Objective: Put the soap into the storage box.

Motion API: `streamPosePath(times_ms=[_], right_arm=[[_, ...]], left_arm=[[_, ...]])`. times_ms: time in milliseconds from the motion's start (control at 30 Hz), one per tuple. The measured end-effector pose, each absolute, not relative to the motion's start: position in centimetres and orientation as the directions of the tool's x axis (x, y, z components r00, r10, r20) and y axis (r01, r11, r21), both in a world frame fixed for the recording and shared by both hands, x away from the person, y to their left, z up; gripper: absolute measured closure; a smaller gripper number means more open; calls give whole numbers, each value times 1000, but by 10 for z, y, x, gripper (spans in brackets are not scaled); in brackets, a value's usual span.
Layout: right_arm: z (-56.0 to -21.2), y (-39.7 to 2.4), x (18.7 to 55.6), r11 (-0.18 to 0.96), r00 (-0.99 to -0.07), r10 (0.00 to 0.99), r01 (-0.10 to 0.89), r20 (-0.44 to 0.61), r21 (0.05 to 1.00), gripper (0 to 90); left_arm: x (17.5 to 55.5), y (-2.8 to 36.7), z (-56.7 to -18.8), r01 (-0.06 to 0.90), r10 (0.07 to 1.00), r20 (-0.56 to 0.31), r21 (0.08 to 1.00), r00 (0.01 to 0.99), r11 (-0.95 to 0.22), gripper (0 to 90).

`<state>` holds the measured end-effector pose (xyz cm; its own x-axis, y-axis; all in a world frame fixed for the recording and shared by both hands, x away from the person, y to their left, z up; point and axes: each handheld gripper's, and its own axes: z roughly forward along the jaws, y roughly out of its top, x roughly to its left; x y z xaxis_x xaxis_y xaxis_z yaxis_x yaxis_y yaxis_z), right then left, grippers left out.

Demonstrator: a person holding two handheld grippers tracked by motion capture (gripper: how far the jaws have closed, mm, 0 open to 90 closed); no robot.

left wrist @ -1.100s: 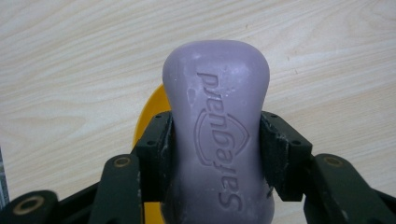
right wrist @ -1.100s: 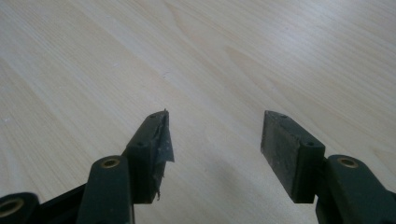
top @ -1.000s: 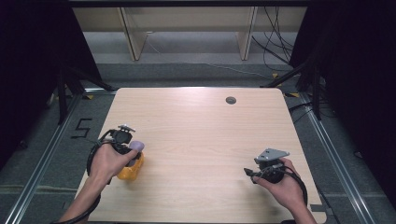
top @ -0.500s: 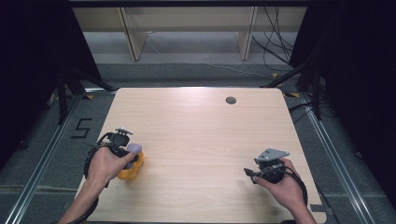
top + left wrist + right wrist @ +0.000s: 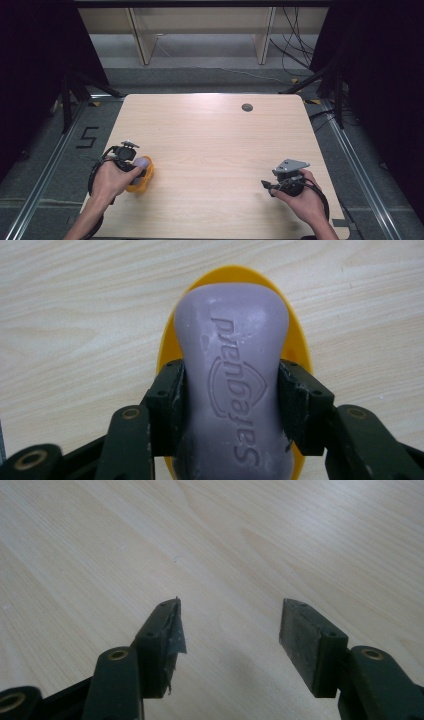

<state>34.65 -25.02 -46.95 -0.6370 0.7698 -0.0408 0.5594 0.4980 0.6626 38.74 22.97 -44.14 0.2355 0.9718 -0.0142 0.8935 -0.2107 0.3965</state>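
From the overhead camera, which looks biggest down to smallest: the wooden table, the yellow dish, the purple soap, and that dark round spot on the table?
1. Wooden table
2. Yellow dish, partly hidden by the hand
3. Purple soap bar, also partly hidden, so its rank against the dish is unsure
4. Dark round spot

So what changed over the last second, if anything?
The left gripper slid a little toward the person with the purple soap bar clamped over the yellow dish; the grip looks unchanged. The right gripper stayed put, jaws open over bare table.
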Motion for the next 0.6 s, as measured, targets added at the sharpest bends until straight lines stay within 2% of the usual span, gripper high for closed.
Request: streamPosePath(times_ms=[267, 333, 600], right_arm=[[-469, -250, 346, 500, -637, 770, 560, -42, 661, 428], [-470, -250, 346, 500, -638, 769, 559, -42, 661, 428], [-470, -250, 347, 498, -638, 769, 558, -41, 664, 428]], left_arm=[[387, 231, -447, 885, 973, -21, 419, 231, -201, 483], [388, 231, -445, 896, 970, -9, 387, 241, -219, 483], [389, 229, -448, 896, 970, -8, 385, 244, -222, 482]])
